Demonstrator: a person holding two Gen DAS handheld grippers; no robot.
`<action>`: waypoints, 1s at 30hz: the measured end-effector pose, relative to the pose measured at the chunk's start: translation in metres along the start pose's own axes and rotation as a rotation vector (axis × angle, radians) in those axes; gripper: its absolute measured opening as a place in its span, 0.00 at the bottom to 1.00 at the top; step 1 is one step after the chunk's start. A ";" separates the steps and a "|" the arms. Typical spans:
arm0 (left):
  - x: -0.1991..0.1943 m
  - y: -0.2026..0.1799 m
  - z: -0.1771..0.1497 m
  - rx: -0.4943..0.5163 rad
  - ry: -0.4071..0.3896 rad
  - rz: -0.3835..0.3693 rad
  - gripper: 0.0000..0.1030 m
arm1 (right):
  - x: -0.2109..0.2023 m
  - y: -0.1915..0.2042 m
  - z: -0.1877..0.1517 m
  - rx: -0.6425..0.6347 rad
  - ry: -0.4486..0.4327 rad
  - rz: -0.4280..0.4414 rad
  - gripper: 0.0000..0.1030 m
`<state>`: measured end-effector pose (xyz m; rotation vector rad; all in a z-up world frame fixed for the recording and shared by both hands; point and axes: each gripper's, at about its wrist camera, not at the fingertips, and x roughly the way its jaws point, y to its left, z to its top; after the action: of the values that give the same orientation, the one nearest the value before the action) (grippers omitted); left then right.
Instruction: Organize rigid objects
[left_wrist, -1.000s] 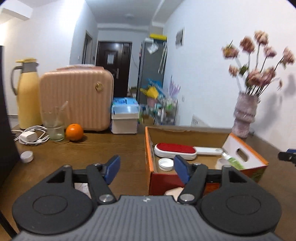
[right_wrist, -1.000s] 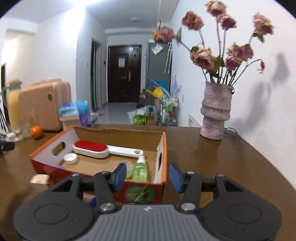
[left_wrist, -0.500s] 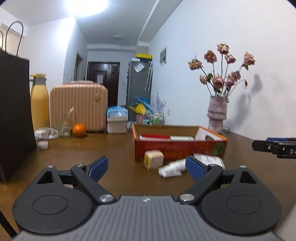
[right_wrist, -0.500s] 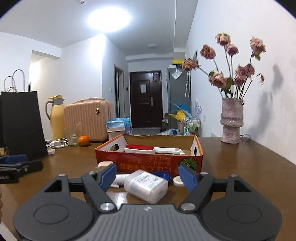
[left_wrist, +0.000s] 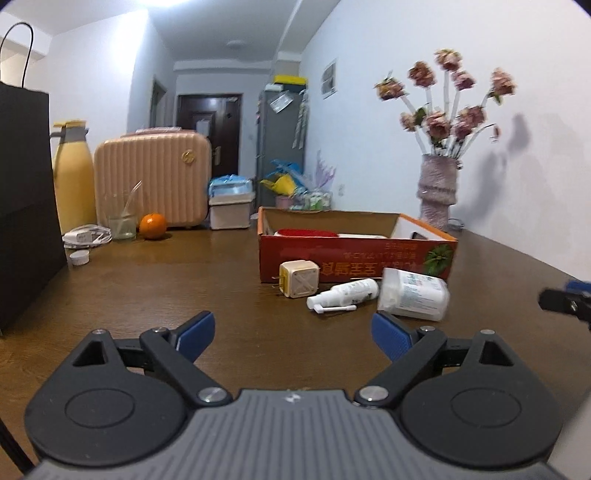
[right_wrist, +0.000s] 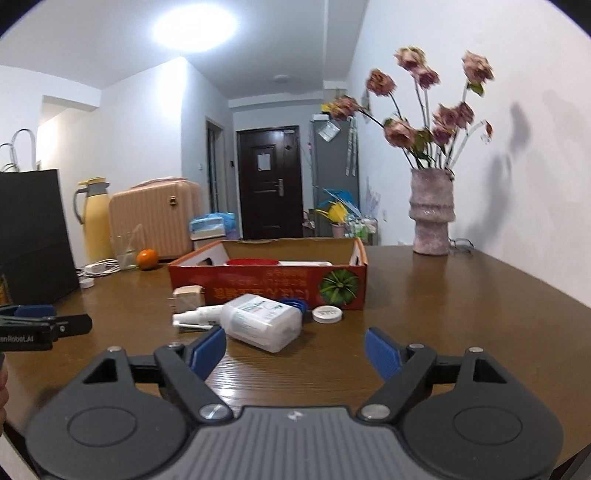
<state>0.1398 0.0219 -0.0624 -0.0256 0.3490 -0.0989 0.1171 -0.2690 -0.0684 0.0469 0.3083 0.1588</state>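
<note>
On the desk, near side: both claws hover low over the wood, pointed at the box.
Left claw: released, jaws just been opening, nothing between the blue pads.
Right claw: released, jaws just been opening further, nothing gripped; the bottle lies just beyond its left pad.
Desk: brown wood.
Box: red cardboard, open top, about mid-desk; a red-topped white brush lies inside.
Plug: cream cube, prongs to the left, just in front of the box's near left corner.
Spray: small white sprayer on its side, between plug and bottle.
Bottle: white, labelled, on its side in front of the box.
Cap: white disc, flat on the desk by the box's near right corner.
Blue thing: partly hidden behind the bottle, I cannot tell what it is.
Far left edge: black bag, yellow flask, pink case, glass, orange, white cable.
Far right corner: vase with dried roses, against the wall.
</note>
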 end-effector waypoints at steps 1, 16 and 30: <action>0.007 -0.001 0.003 -0.007 0.008 0.007 0.91 | 0.006 -0.002 0.000 0.007 0.008 -0.007 0.79; 0.162 -0.009 0.057 -0.054 0.140 0.079 0.93 | 0.137 -0.046 0.037 0.072 0.152 -0.084 0.78; 0.226 -0.019 0.048 -0.031 0.245 0.070 0.63 | 0.239 -0.039 0.043 -0.026 0.359 -0.032 0.58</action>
<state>0.3653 -0.0199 -0.0935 -0.0316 0.5957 -0.0268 0.3609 -0.2693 -0.1015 -0.0133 0.6649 0.1396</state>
